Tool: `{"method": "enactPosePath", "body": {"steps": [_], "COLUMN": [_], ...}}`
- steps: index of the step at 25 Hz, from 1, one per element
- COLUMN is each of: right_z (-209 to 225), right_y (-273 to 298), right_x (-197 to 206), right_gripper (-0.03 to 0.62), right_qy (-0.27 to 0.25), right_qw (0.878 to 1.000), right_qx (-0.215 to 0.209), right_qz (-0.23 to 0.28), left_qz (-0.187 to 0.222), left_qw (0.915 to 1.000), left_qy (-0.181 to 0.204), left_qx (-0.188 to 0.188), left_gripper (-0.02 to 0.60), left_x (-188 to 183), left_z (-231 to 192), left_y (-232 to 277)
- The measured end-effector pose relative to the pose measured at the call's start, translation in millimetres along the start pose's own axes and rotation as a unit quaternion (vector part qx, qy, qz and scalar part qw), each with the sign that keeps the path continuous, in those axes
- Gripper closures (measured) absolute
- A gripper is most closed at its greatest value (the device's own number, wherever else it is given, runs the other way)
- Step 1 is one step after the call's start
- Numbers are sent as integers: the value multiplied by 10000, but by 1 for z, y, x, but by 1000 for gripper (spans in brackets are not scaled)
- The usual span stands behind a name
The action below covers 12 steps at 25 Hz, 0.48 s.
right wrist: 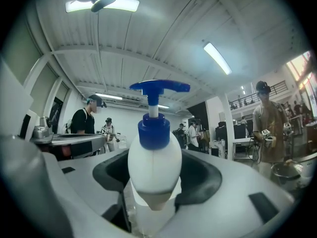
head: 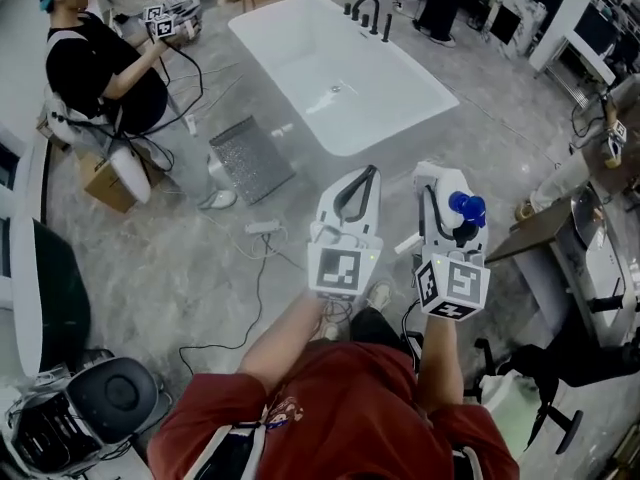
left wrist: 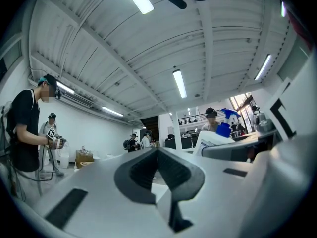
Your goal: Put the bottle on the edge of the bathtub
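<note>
Pump bottle [head: 464, 211]: white body, blue pump head on top, standing upright between the right tongs, right of centre in the head view. The body is opaque, so what's in it can't be told.
Right gripper [head: 446, 190]: clamped on the pump bottle. In its own view the dark pads hug the white body [right wrist: 154, 165] on both sides, pump pointing at the ceiling.
Left gripper [head: 366, 176]: just beside the right one, jaws brought together tip to tip, nothing between them. Its own view shows the same [left wrist: 159, 155].
Bathtub [head: 276, 10]: white, freestanding, upper centre, well apart from the bottle. Bare white basin inside, a drain [head: 335, 88] at the bottom.
Faucet [head: 366, 12]: black, at the tub's far end.
Grey mat [head: 251, 158]: on the floor beside the tub's near-left corner.
Cardboard box [head: 104, 184]: left edge, by the seated person [head: 103, 68] in black, who holds another marker-cubed gripper.
Office chair [head: 116, 398]: lower left corner.
</note>
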State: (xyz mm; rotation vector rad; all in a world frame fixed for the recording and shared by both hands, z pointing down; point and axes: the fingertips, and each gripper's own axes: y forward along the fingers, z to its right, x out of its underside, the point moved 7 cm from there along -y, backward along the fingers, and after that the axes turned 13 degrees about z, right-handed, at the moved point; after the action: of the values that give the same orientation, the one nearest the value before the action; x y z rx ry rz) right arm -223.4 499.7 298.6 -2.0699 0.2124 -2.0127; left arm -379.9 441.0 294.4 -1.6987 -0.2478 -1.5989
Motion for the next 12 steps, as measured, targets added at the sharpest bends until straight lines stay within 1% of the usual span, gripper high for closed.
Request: {"method": "enactPosePath", "body": {"steps": [3, 7, 12], "right_z": [22, 56, 94], "right_y": [6, 21, 55], "right_x": [4, 17, 30], "right_gripper": [322, 322, 322], "right_qy": [4, 65, 102], "right_qw": [10000, 9997, 9992], "right_qx": [98, 245, 360], "right_qz": [-8, -74, -123], "left_qz": [9, -7, 39], "left_qw": [9998, 9998, 9994], "left_qy": [102, -35, 34], "left_qx": [161, 214, 353], "left_gripper": [566, 566, 566], "left_x": [10, 21, 41], "left_z": [12, 30, 38], "left_y": [21, 57, 107]}}
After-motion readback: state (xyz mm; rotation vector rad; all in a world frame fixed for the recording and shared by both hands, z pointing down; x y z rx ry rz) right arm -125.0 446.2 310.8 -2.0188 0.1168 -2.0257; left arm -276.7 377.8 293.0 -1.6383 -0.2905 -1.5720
